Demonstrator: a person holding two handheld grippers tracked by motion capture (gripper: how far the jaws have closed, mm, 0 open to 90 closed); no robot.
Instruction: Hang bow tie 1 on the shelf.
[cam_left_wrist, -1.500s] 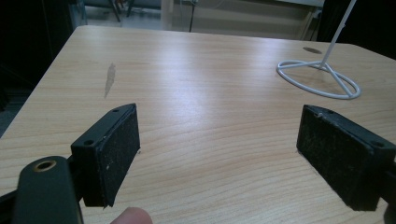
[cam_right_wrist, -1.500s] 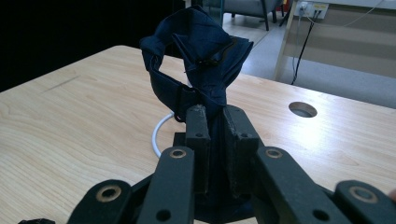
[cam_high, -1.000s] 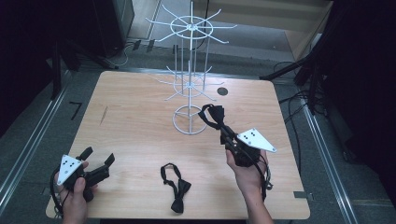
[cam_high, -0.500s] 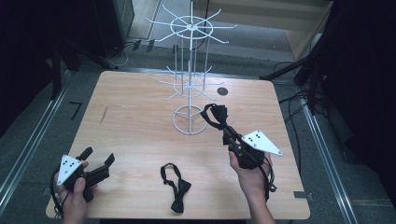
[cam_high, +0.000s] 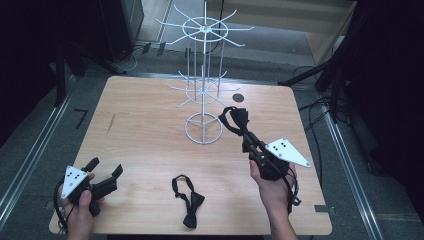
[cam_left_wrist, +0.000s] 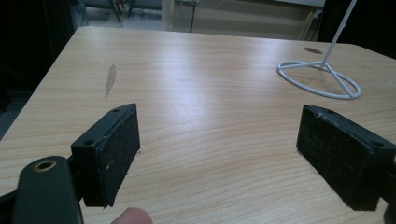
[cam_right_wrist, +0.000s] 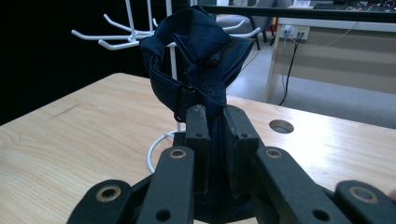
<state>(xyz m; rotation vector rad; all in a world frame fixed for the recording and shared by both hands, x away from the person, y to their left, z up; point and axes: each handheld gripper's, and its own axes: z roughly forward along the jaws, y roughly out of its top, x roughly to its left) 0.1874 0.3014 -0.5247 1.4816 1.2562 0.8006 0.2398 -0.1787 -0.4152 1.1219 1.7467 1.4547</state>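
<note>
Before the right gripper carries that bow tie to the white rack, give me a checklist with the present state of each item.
1. Grip: the right gripper has its jaws shut on the dark blue bow tie: ok.
2. Strap loop free to catch a hook: the fabric is bunched, so cannot tell.
3. Hooks free: the white rack has bare arms on both tiers: ok.
4. Path: nothing lies between the tie and the rack base: ok.
5. Left gripper out of the way: open, low at the near left edge: ok.
6. Second bow tie lies flat near the front edge, away from the rack: ok.
</note>
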